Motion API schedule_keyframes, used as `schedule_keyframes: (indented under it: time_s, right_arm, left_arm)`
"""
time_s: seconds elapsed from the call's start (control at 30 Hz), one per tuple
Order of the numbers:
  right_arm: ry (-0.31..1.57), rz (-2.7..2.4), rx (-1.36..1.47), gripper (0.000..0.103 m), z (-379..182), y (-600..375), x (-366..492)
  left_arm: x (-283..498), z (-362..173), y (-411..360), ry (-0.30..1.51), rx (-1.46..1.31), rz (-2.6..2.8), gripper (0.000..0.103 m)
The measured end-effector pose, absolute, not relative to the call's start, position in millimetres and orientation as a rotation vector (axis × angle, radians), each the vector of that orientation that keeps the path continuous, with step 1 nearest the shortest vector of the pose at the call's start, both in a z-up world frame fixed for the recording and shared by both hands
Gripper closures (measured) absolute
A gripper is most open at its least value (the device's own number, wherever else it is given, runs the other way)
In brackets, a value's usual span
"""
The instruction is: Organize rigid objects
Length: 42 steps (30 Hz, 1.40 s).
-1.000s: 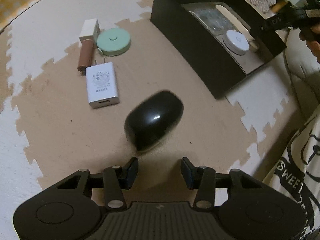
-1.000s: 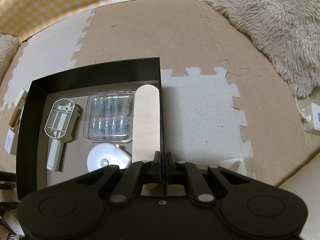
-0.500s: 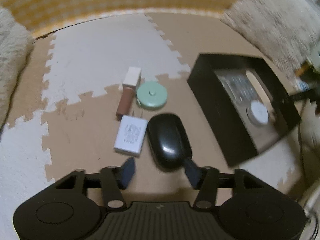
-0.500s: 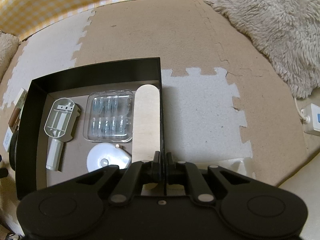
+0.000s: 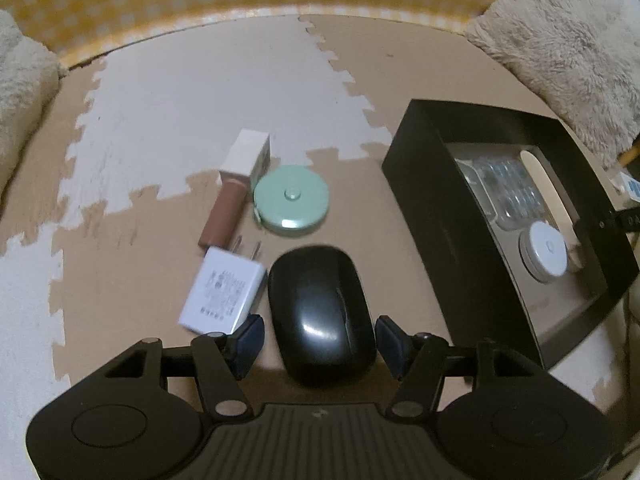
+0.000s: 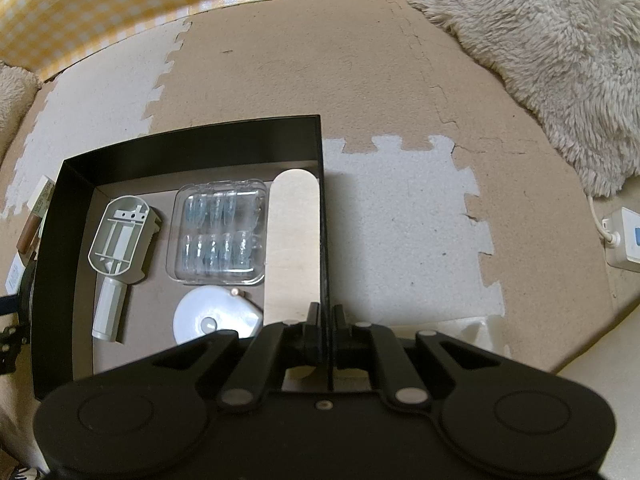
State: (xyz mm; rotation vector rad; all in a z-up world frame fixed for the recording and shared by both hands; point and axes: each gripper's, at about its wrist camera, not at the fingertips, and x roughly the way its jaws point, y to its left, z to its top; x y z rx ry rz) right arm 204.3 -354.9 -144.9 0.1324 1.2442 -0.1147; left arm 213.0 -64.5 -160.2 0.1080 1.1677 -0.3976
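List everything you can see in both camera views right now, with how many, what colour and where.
Mouse: one, black, on the mat between the left gripper's fingers.
Charger: one, white, left of the mouse.
Tape measure: one, round, mint green, beyond the mouse.
Tube: one, brown with white cap, left of the tape measure.
Box: one, black, open, on the mat.
Blister pack: one, clear, in the box.
Wooden stick: one, pale, along the box's right wall.
Disc: one, white, in the box.
Plastic tool: one, grey-white, box's left side.
Power strip: one, white, far right.
Left gripper: black, open.
Right gripper: black, shut on the box wall.
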Motion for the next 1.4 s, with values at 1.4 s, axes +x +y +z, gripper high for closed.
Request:
schedule_keyframes:
  time_s: [1.4]
  right_arm:
    - [1.244,-0.112,0.129,0.096,-145,-354,205]
  left_arm:
    - [184,-131,-169,1.084,-0.12,-0.539,0.046]
